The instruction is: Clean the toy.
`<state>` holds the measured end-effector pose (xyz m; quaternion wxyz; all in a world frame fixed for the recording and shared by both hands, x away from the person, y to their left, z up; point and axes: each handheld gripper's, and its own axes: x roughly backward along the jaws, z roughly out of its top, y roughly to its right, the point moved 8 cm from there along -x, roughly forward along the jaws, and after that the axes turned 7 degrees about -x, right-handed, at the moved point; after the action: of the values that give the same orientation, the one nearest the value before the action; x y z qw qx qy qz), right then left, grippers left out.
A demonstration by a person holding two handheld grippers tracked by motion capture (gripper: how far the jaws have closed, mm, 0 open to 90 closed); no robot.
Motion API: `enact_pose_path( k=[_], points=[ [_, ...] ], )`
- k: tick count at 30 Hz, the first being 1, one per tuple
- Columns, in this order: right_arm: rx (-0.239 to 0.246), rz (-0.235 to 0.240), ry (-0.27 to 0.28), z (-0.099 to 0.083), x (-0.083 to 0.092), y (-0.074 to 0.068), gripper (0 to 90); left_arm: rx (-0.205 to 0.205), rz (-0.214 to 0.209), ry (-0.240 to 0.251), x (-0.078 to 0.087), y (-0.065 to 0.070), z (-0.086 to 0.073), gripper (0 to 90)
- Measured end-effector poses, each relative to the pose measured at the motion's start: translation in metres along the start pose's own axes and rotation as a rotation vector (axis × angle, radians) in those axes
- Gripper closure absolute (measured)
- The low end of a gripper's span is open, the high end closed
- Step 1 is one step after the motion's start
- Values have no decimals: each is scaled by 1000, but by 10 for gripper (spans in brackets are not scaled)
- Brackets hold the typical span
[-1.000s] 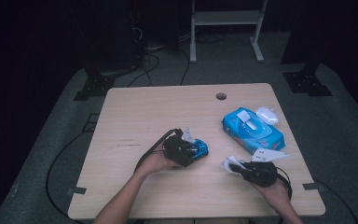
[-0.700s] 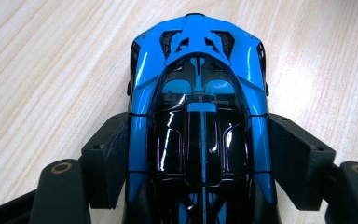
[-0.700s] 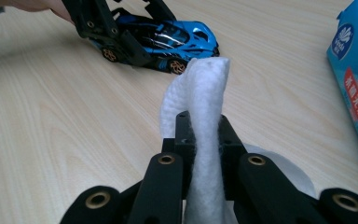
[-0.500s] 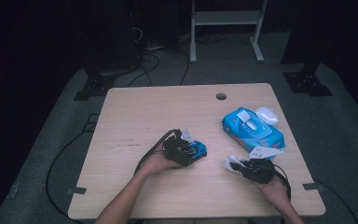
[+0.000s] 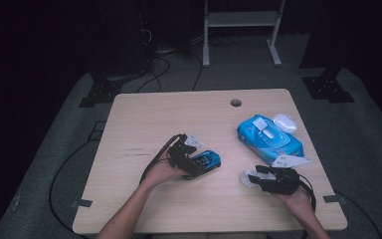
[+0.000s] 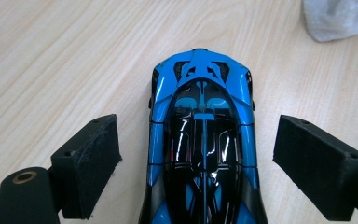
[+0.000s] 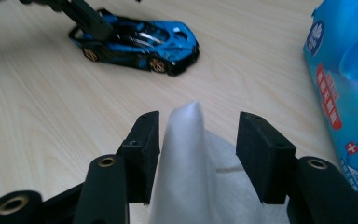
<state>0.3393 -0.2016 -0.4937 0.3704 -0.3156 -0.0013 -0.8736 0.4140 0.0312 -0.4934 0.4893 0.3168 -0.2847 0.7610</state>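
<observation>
- While I hold both hands low over the table (image 5: 144, 114), my left gripper (image 6: 200, 158) straddles the toy car (image 6: 204, 140); its jaws have just been opening and now stand clear of the car's flanks on both sides, so nothing is pinched.
- From the high view I see the car (image 5: 208, 159) near the table's middle, its rear half covered by my left gripper (image 5: 191, 162) and hand; the nose pokes out toward the right.
- Along the left jaws, the car's lower end is cut off by the bottom edge.
- My right gripper (image 7: 198, 149) has a white wipe (image 7: 184, 158) standing up between its jaws, which have just been opening; the right pad is apart from the fold, while the left pad sits just beside it, and I cannot tell whether it touches.
- From above, the wipe (image 5: 251, 178) lies at the tip of the right gripper (image 5: 258, 179), near the front right edge, partly hidden under it.
- Just behind lies a blue wipes pack (image 5: 268, 139), cut off at the right edge of the right gripper view (image 7: 349, 84); its print is too blurred to read.
- A wipe corner (image 6: 338, 18) shows at the top right of the left gripper view, cropped.
</observation>
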Motion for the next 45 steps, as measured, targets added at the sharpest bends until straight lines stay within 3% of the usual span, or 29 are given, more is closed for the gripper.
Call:
enact_pose_path(
  k=[4, 19, 37, 45],
  points=[
    [-2, 4, 26, 4, 7, 0, 481, -12, 10, 12, 6, -1, 0, 139],
    [-5, 1, 30, 2, 14, 0, 467, 12, 40, 54, 30, 0, -15, 139],
    [5, 9, 20, 1, 17, -1, 437, 32, 70, 79, 53, 0, -36, 130],
    [-19, 7, 29, -4, 27, 4, 423, 38, 87, 71, 61, 1, -47, 126]
  ],
)
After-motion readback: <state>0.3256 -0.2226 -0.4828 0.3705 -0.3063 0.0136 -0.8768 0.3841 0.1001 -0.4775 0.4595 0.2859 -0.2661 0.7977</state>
